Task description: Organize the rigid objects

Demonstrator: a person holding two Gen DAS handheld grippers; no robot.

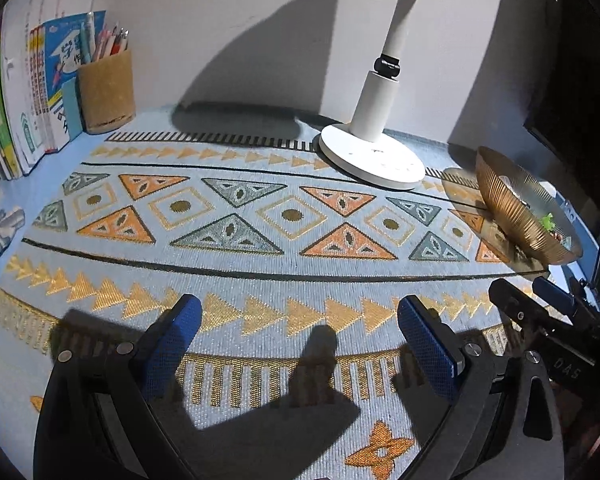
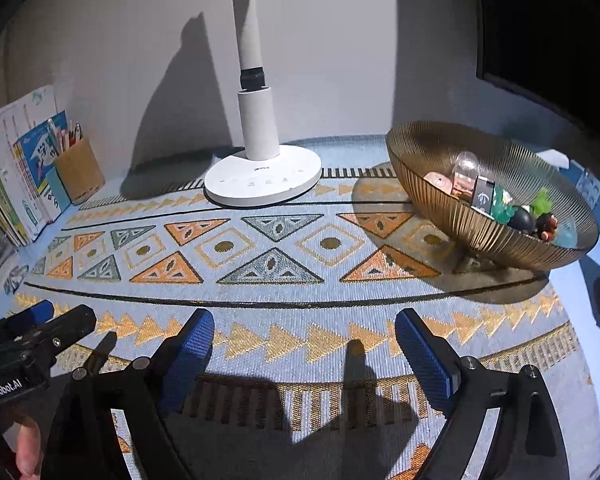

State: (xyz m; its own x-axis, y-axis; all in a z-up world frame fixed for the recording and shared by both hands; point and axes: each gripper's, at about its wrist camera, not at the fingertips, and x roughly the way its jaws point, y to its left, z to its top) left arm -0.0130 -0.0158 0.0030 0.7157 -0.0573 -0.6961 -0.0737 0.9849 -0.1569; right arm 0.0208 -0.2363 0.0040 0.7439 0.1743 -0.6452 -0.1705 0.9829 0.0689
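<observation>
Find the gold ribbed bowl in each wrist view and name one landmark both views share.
Left wrist: bowl at the right edge, tilted by the fisheye, right of the lamp base.
Right wrist: bowl at upper right, holding small items.
Shared landmark: the white lamp base, left of the bowl in both.

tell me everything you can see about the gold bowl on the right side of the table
The bowl is wide and shallow, with fine vertical ribs and a see-through amber-gold wall, like tinted glass. It stands upright on the patterned cloth, right of the white lamp base and apart from it. Small items are piled inside: a clear dome, a pinkish piece, a dark box, green bits, dark round things. Neither gripper touches it.
</observation>
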